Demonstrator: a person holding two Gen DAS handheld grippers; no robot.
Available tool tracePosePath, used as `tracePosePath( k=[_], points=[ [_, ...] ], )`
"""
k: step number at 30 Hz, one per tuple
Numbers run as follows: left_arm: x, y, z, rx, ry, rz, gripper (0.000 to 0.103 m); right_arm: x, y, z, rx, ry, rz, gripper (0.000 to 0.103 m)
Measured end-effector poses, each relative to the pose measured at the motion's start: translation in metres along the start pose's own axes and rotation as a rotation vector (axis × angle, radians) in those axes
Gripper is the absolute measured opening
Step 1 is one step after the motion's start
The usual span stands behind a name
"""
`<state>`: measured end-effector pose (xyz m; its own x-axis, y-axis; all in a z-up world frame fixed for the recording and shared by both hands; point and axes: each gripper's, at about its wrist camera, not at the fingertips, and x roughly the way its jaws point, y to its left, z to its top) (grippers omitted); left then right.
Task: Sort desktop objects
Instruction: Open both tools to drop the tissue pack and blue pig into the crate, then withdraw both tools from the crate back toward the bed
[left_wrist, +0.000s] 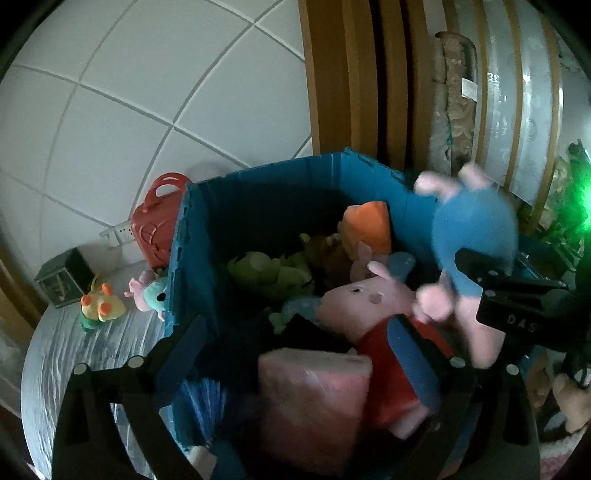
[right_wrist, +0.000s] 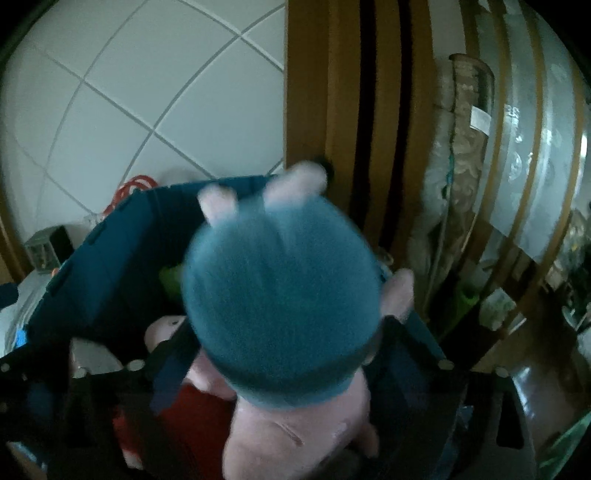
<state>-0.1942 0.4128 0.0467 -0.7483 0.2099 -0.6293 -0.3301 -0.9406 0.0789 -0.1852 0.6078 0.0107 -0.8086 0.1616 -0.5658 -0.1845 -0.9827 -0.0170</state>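
A blue storage crate (left_wrist: 258, 184) holds several plush toys: a pink pig in a red dress (left_wrist: 373, 295), a green plush (left_wrist: 269, 269), an orange one (left_wrist: 369, 225) and a pink packet (left_wrist: 314, 398). My left gripper (left_wrist: 303, 365) is open above the crate, its fingers either side of the packet. My right gripper (right_wrist: 291, 354) is over the crate's right side with a pink pig plush in a blue outfit (right_wrist: 280, 295) between its fingers; the plush is blurred. That plush (left_wrist: 476, 229) and the right gripper's finger (left_wrist: 517, 295) also show in the left wrist view.
Left of the crate on a silver-covered table (left_wrist: 62, 350) lie a yellow-green plush (left_wrist: 101, 304), a pink-and-teal plush (left_wrist: 147, 291), a red plastic basket (left_wrist: 159, 225) and a small dark box (left_wrist: 62, 277). A white tiled wall and a wooden cabinet (left_wrist: 332, 74) stand behind.
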Motion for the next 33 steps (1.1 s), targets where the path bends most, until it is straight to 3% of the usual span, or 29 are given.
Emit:
tracePosePath(
  k=[9, 15, 22, 29, 33],
  points=[
    [-0.029, 0.027, -0.006, -0.015, -0.073, -0.026, 0.100, -0.048, 0.021, 0.007, -0.003, -0.066, -0.028, 0.103],
    [-0.071, 0.080, -0.021, -0.068, -0.153, -0.024, 0.100, -0.112, 0.087, 0.013, -0.061, -0.187, 0.020, 0.103],
    [-0.112, 0.203, -0.076, -0.147, -0.176, 0.016, 0.100, -0.166, 0.203, 0.004, -0.108, -0.286, 0.100, 0.103],
    [-0.122, 0.337, -0.144, -0.203, -0.071, 0.111, 0.100, -0.185, 0.325, -0.011, -0.114, -0.307, 0.191, 0.103],
    [-0.117, 0.396, -0.164, -0.265, -0.018, 0.150, 0.100, -0.170, 0.378, -0.008, -0.144, -0.256, 0.219, 0.103]
  ],
)
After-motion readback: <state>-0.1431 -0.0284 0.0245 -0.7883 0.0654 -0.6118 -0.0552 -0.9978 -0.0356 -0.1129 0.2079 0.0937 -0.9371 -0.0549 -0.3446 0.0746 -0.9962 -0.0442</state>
